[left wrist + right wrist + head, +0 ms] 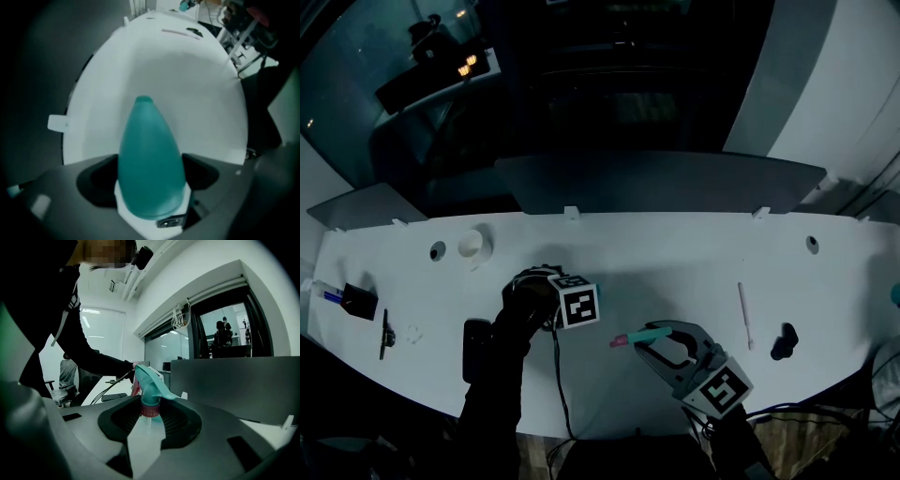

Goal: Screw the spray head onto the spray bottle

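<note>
1. The white table [675, 262] is lying under both grippers, which are working near its front edge, a little apart from each other.
2. The left gripper [151, 180] is holding the teal spray bottle [147, 140]. Its jaws are standing wide with the pads pressing on the bottle's sides, and the narrow top is pointing away from it.
3. The right gripper [151, 414] is gripping the spray head [149, 383], with the jaws partly closed on its red collar [151, 409].
4. I am judging that alignment is the step in hand: the collar should be meeting the bottle's top squarely, and the bottle should be clamped firmly while the head is turning gently.
</note>
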